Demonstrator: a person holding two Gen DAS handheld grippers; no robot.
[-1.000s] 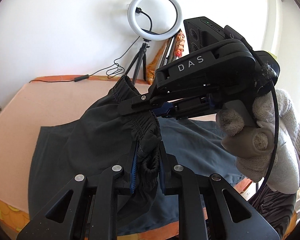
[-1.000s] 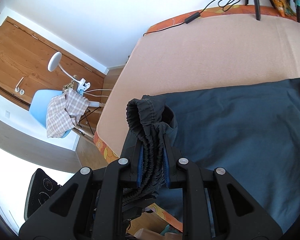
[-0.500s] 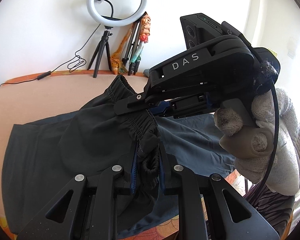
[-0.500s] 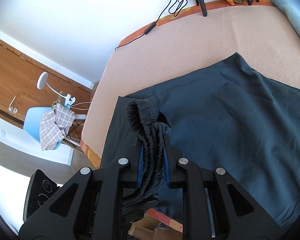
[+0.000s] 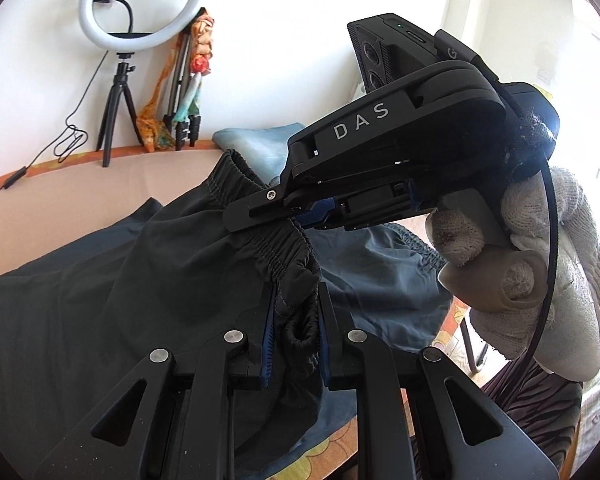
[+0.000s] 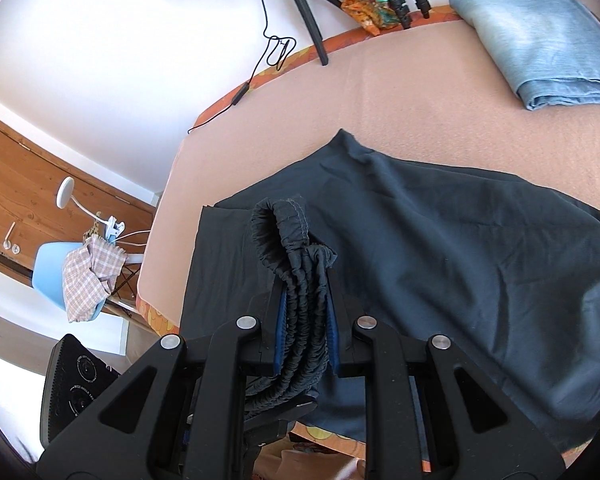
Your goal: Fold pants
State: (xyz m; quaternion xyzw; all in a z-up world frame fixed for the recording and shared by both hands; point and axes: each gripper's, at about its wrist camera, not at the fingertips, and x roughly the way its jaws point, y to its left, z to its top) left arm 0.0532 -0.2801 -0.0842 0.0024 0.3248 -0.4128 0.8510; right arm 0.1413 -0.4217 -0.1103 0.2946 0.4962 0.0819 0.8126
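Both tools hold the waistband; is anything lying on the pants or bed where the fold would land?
Nothing visible does. The left tool and right tool both clamp the waistband, and the spread pants lie bare. The folded blue cloth sits apart at the bed's far corner.

Bare peach bench (image 6: pixel 400 92) lies beyond the dark pants (image 6: pixel 460 248), bounded by folded blue cloth (image 6: pixel 540 36) and tripod (image 6: pixel 308 8).
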